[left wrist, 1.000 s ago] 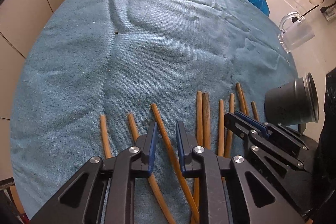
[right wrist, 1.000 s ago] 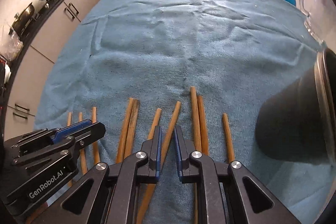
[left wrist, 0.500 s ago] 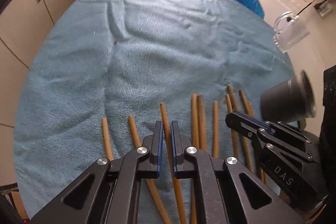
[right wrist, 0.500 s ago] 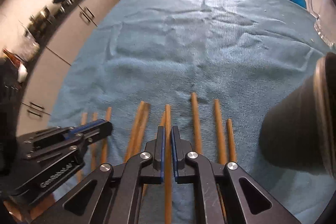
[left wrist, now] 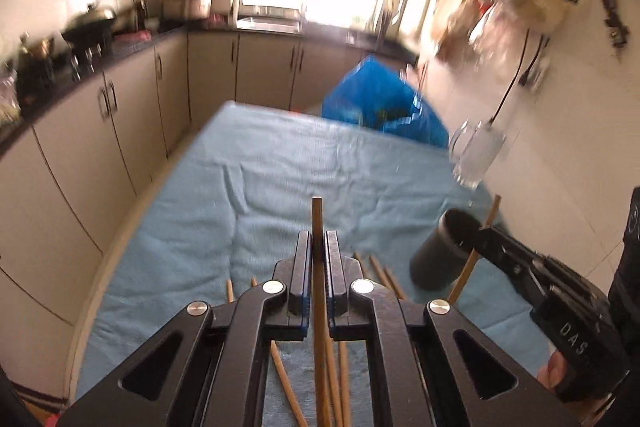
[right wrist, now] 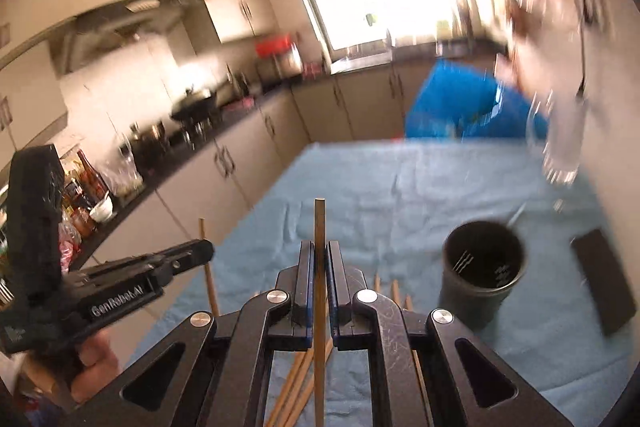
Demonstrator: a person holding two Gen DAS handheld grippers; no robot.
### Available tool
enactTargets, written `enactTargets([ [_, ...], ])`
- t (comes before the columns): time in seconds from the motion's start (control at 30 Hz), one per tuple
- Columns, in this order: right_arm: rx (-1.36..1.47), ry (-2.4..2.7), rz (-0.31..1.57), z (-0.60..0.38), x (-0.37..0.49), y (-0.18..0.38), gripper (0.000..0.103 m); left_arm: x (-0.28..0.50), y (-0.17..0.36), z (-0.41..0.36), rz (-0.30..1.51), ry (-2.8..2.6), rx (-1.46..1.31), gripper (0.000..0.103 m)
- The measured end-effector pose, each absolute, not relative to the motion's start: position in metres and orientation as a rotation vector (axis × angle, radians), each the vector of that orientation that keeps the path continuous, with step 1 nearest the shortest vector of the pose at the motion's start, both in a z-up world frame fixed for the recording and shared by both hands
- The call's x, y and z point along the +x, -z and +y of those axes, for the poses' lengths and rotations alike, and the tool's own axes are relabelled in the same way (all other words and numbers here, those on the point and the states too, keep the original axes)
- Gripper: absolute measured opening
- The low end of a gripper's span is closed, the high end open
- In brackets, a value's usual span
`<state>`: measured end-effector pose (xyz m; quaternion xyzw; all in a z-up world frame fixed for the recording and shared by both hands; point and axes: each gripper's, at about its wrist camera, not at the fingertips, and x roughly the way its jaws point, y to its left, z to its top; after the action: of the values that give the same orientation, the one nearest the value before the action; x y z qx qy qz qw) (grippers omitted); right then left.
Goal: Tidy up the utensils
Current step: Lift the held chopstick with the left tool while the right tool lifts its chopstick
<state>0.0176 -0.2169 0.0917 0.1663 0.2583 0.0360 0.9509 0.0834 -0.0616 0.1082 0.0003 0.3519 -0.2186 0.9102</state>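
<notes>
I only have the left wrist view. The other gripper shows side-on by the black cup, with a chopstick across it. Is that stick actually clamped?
Observer: Yes. The right wrist view shows the right gripper shut on a chopstick, its tip standing past the jaws.
Operator: Is anything inside the black cup? I see only its rim.
Observer: Its mouth faces the right camera: no chopstick inside, only pale marks on the wall.
Operator: Anything beside it?
Observer: A flat dark object lies on the blue cloth right of the cup, apart from it.

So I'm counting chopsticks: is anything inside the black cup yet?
No chopsticks stand in the black cup. Its inner wall shows only pale marks; the bottom is too dark to see.
</notes>
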Motion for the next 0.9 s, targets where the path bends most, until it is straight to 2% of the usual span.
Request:
enactTargets([
  [0.2,0.327,-0.07,0.451,-0.21,-0.006,-0.101,0.006,0.062,-0.124,-0.066,0.654,0.452,0.018,0.005],
  [0.9,0.379,-0.03,0.349,-0.232,-0.041,-0.127,0.006,0.054,-0.139,-0.066,0.631,0.468,0.006,0.005],
])
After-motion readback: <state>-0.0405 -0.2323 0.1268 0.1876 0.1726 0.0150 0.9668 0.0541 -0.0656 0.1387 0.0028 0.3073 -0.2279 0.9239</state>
